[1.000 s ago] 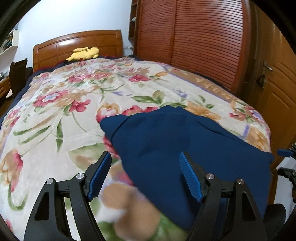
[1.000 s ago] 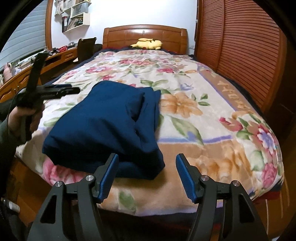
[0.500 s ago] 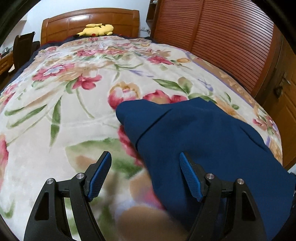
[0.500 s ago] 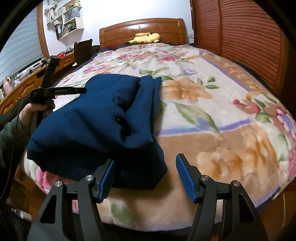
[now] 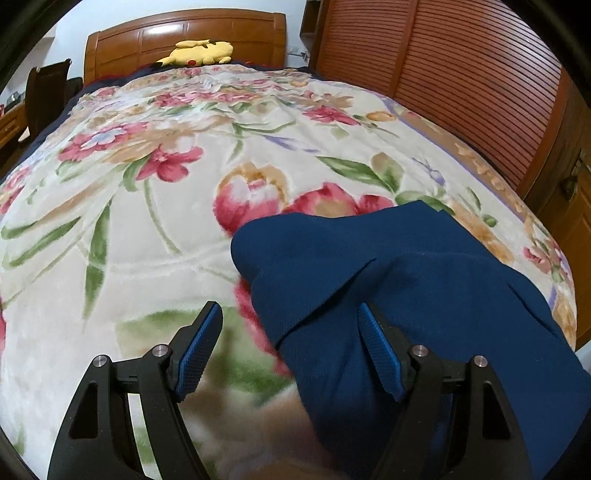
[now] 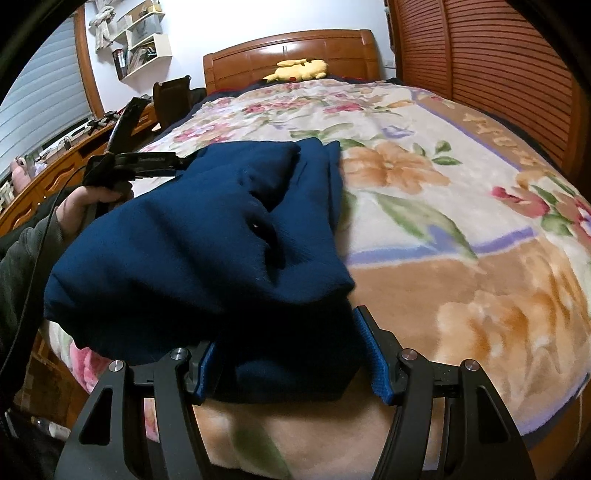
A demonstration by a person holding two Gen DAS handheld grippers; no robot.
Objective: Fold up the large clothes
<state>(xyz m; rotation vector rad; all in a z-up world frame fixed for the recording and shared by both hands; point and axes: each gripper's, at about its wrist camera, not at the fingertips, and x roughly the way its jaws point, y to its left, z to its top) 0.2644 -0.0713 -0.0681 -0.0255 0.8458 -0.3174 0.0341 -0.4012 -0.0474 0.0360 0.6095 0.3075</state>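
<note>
A folded dark blue garment (image 5: 406,280) lies near the foot of the bed on the floral blanket (image 5: 147,221). It also shows in the right wrist view (image 6: 207,236). My left gripper (image 5: 291,328) is open, with the garment's left edge between its fingers. My right gripper (image 6: 288,350) is open, with the garment's near right corner lying between its fingers. The left gripper (image 6: 140,162) shows in the right wrist view at the garment's far left side, held in a hand.
A yellow plush toy (image 5: 197,51) lies by the wooden headboard (image 5: 184,33). A slatted wooden wardrobe (image 5: 443,74) runs along the bed's right side. A desk (image 6: 48,177) and chair (image 6: 173,96) stand to the left.
Both grippers have moved forward to the garment. Its edges now lie between the open fingers of each. The garment itself has not shifted.
</note>
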